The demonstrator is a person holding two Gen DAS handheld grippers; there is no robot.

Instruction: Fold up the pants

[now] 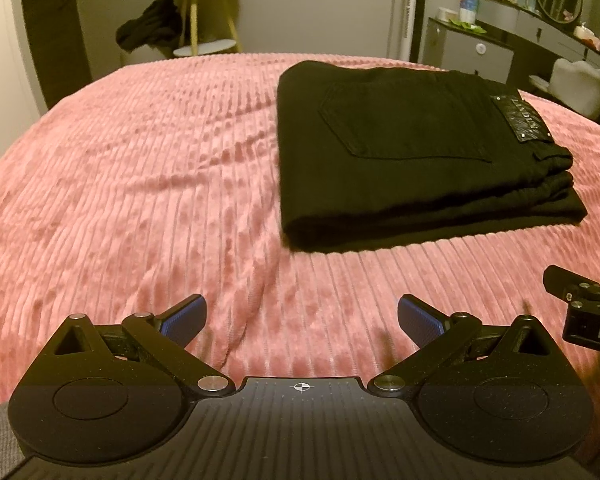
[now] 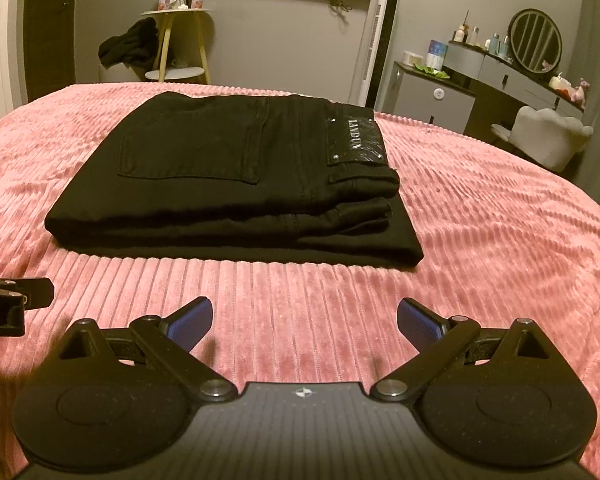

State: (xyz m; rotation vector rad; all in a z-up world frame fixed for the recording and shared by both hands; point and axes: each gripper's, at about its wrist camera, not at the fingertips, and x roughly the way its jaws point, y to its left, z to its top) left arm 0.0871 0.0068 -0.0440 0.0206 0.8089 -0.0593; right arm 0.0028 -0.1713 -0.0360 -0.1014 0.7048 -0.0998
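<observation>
Black pants (image 1: 416,152) lie folded into a flat stack on the pink ribbed bedspread (image 1: 140,184), back pocket and leather waistband label up. They show in the right wrist view (image 2: 228,184) too. My left gripper (image 1: 302,320) is open and empty, held above the bedspread in front of and left of the pants. My right gripper (image 2: 304,320) is open and empty, held in front of the stack's near edge. Each gripper shows at the edge of the other's view: the right one (image 1: 580,308), the left one (image 2: 12,300).
Beyond the bed stand a small round side table (image 2: 176,40) with dark clothing (image 2: 130,46) draped by it, a tall white tower fan (image 2: 374,40), a grey dresser with a round mirror (image 2: 534,40) and a white chair (image 2: 552,136).
</observation>
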